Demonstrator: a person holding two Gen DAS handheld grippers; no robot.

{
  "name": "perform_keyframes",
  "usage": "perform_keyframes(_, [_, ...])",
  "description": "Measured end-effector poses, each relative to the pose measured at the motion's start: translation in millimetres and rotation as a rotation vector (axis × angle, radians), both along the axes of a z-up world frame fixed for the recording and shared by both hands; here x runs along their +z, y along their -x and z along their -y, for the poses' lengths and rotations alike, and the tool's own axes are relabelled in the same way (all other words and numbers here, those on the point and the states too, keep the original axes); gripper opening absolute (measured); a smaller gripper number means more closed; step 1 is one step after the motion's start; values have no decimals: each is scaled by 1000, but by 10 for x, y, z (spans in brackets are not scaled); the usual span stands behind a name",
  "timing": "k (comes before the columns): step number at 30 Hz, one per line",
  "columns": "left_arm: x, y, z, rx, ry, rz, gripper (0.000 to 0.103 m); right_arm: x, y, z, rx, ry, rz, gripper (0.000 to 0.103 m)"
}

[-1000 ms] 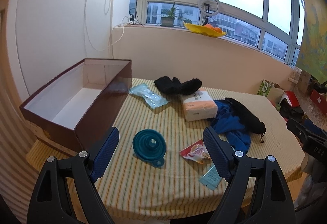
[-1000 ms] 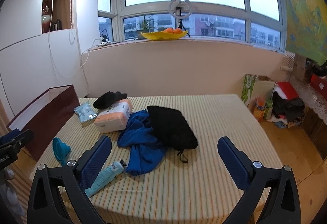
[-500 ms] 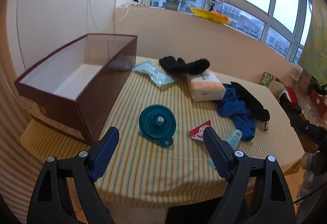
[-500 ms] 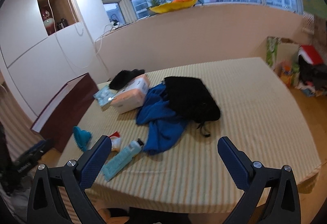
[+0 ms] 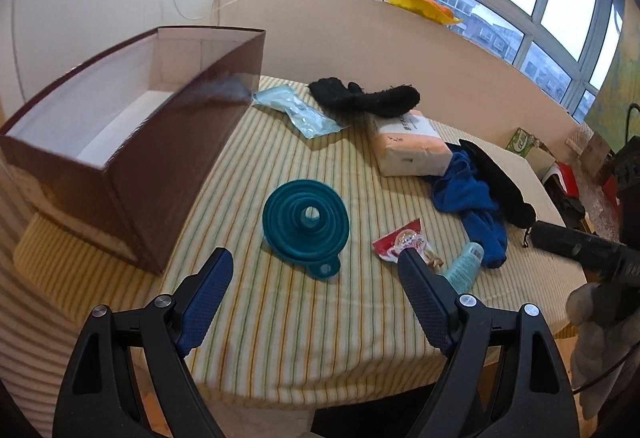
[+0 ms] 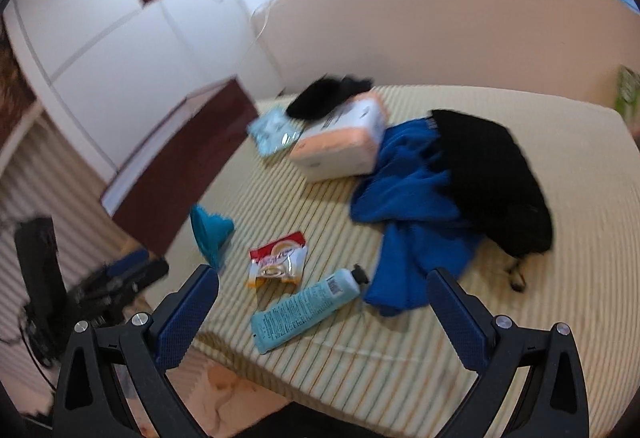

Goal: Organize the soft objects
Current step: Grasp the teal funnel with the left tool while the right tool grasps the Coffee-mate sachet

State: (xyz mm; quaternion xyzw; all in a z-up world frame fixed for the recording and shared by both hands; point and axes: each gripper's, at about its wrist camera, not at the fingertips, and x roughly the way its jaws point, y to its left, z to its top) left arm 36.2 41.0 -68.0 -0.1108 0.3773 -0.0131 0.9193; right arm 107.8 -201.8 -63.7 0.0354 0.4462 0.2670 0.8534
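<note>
I've tipped both released, empty grippers, left gripper (image 5: 314,280) and right gripper (image 6: 322,298), down toward the table (image 5: 320,330), nothing grasped yet: blue cloth (image 6: 408,198) sits centre-right, box (image 5: 132,142) left.

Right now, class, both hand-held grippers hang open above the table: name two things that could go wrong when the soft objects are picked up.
1. The black cloth lies on the blue cloth, which touches the tissue pack; lifting one may drag the others.
2. The tube and snack packet lie near the blue cloth's end by the table edge; the right hand-held gripper could knock them off.
</note>
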Motion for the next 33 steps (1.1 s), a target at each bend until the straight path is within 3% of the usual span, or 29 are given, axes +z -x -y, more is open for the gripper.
perform_keyframes(5, [-54, -184, 21, 7, -57, -15, 84, -129, -76, -251, 99, 76, -22, 102])
perform_keyframes(20, [-254, -603, -37, 21, -53, -94, 84, -337, -232, -805, 319, 235, -42, 99])
perform_keyframes(33, [-413, -761, -84, 45, -42, -126, 84, -490, -295, -1021, 351, 339, -44, 92])
